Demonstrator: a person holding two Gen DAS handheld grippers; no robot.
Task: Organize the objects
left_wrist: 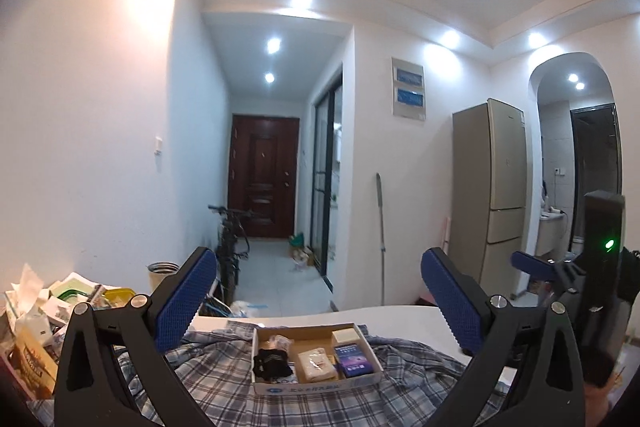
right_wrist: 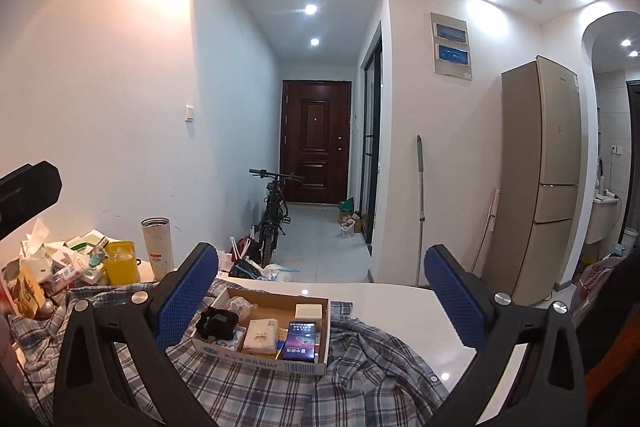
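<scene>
Box, lower centre of frame: shallow cardboard, resting on plaid shirt over white table. Contents: black item, tissue pack, blue pack, pale cube. Left gripper: fingers spread wide, holding nothing. Right gripper: likewise. Clutter pile, left edge; flask beside it.

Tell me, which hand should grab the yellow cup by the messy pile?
Probably left. The yellow cup sits at the table's left end, beside the pile, nearer the left gripper. The right gripper hovers open over the box.
</scene>
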